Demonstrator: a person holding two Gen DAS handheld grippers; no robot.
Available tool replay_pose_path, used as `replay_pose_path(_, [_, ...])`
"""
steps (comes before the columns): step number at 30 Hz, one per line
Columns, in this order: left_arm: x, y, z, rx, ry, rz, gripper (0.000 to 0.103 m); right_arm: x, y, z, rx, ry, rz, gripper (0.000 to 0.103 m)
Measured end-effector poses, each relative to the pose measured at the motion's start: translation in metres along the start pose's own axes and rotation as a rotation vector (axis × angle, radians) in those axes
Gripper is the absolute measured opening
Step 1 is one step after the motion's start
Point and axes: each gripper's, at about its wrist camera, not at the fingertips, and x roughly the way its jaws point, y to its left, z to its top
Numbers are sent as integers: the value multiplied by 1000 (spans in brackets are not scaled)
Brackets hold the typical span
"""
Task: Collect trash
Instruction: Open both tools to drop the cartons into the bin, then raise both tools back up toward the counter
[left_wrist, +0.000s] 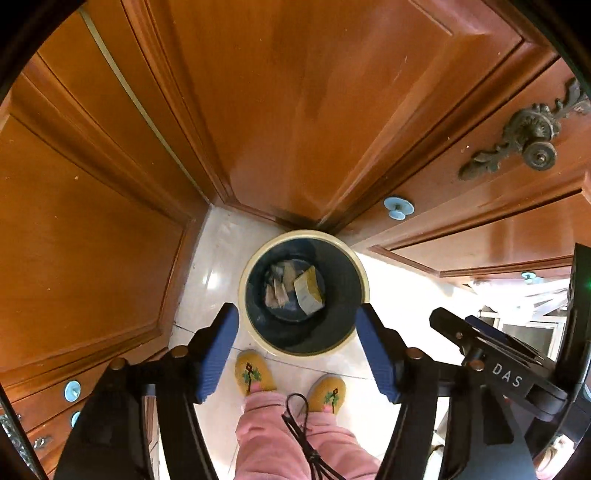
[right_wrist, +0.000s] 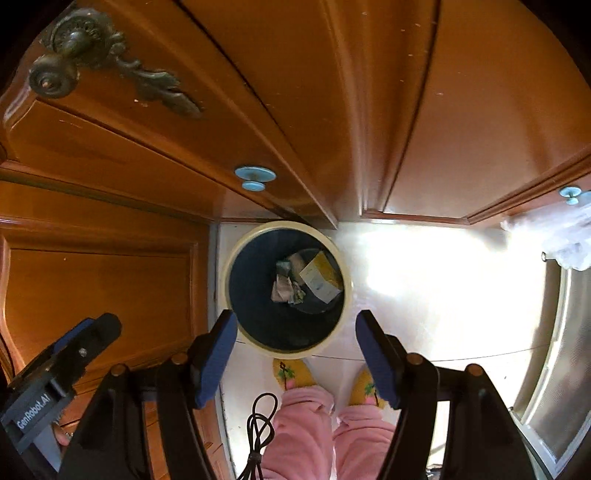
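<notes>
Left wrist view. I look straight down along my left hand-held gripper (left_wrist: 297, 356); its two blue ribbed pads (left_wrist: 218, 360) stand well apart with nothing between them. Below, framed in the gap, sits the round dark bin with a cream plastic rim (left_wrist: 364, 275) on the pale glossy tile floor (left_wrist: 218, 254), close against the foot of the reddish-brown panelled wooden cabinets (left_wrist: 295, 103). At the bin's bottom lie crumpled paper scraps (left_wrist: 277, 290) and a yellow-and-white carton (left_wrist: 309, 291); what is printed on the carton I cannot make out. The person's yellow embroidered slippers (left_wrist: 255, 371) and pink fleece trouser legs (left_wrist: 273, 439) stand just beside the bin. A black cord (left_wrist: 297, 421) hangs over the trousers, cut off at the frame edge. The right hand-held gripper (left_wrist: 495, 341) enters from the right, only partly shown. An ornate bronze door handle (left_wrist: 532, 136) and pale blue round knobs (left_wrist: 398, 207) sit on the cabinet fronts.

Right wrist view. My right hand-held gripper (right_wrist: 295, 356) is likewise open wide and holds nothing. The bin's rim (right_wrist: 236, 251) lies below and slightly left of the gap, with the same scraps (right_wrist: 282, 288) and carton (right_wrist: 320, 278) inside. Strong glare whitens the floor (right_wrist: 424, 288) to the right, washing out detail. A translucent plastic bag (right_wrist: 565, 240) is cut off at the right edge. The left hand-held gripper (right_wrist: 74, 345) shows at lower left.
</notes>
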Motion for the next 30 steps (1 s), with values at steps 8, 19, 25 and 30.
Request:
replay_pose_path(8, [-44,10,-5,45,-86,74,67,-29,17,-11,-21,-41,-11,67])
replay_pose_path(19, [-167,26,3,27,-215,16,67,-128,55,-17,-109,-106,77,67])
replay_pose_path(25, [-252,16,18,60,-317,-6,67,-210,88,-22,-192,-223,126,67])
replay_pose_path(30, [-326,8,37,113,-434,-10,67,-279,127,-20,-288,-359,129,67])
